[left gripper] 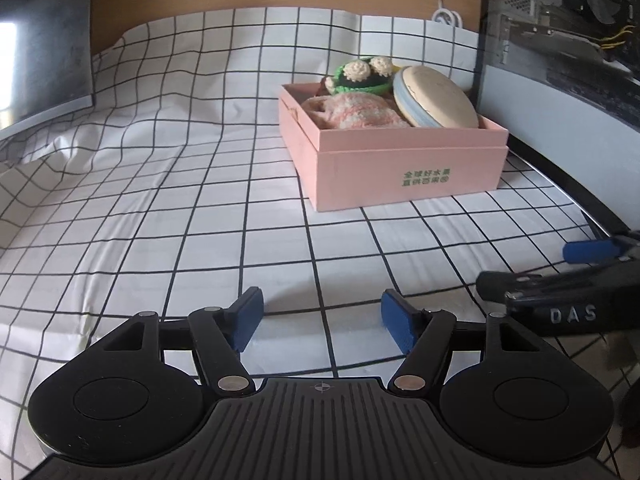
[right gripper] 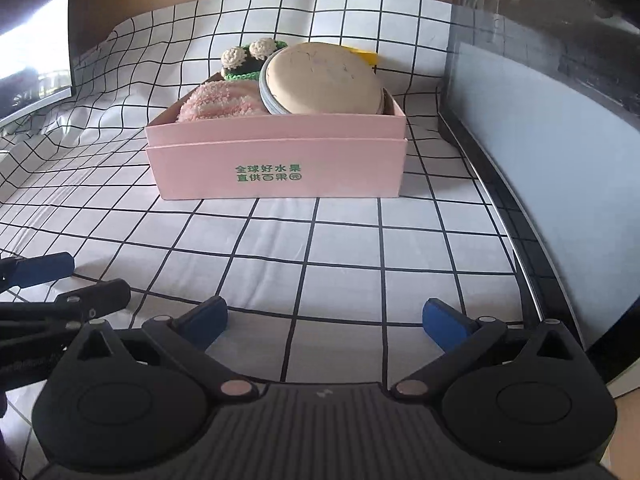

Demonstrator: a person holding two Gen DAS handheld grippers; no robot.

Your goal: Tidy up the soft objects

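Both my left gripper [left gripper: 322, 322] and right gripper [right gripper: 326, 320] hang wide apart holding nothing, since all 3 soft toys sit in the pink box [right gripper: 280, 160].

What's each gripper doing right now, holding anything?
Left gripper: open, empty, over the cloth.
Right gripper: open, empty, short of the box.

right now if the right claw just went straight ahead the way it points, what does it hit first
Most likely the front wall of the pink box. The right claw is open and points almost squarely at it, with only bare checked cloth between. Depth is hard to judge; a downward tilt would meet the cloth first.
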